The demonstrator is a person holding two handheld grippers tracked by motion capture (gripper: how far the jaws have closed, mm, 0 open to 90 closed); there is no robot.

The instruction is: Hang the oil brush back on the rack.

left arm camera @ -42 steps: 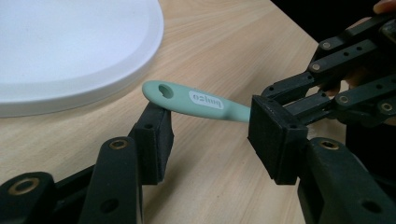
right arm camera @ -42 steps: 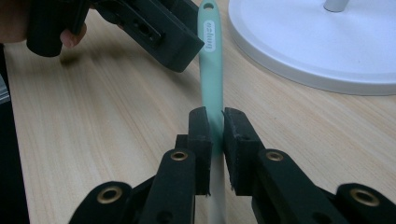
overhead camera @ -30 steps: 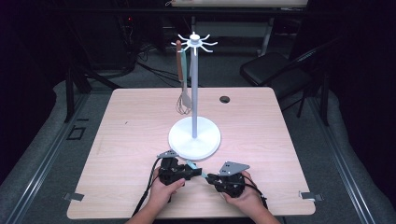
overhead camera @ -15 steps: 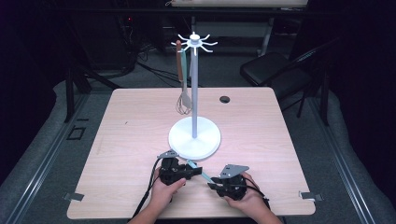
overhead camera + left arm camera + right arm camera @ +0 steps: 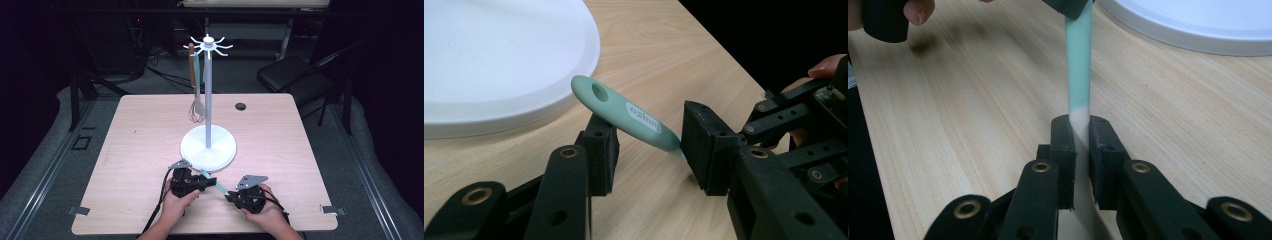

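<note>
Spanning the gap between the two tongs, a mint-green utensil handle [image 5: 634, 116] with a hanging hole at its rounded end and a white label on its side lies tilted just above the counter [image 5: 140, 140]. Its pale, whitish far part sits between the pads of the right tongs [image 5: 1079, 131], which are pressed together on it and pinch it firmly; in the right gripper view the green shaft [image 5: 1079, 60] runs straight away from those pads. The handle's holed end lies between the jaws of the left tongs [image 5: 649, 145], which are spread wider than the handle: it rests across the top of one pad [image 5: 601, 150], while the opposite pad [image 5: 706, 145] stands beside the handle's narrower stretch, and whether that pad presses on it I cannot tell. The left jaws have just been closing with the handle between them; the right jaws have also just narrowed on their end.

From above, the left tongs [image 5: 205, 181] and right tongs [image 5: 229, 196] face each other near the counter's near edge, a hand behind each. Just beyond the left tongs sits the round white base [image 5: 220, 150] of a stand, its pole [image 5: 208, 100] rising to a crown of hooks. From one hook, well beyond both tongs, hang a brown-handled whisk [image 5: 196, 107] and another pale utensil. A small dark disc [image 5: 241, 106] lies farther off on the counter.
</note>
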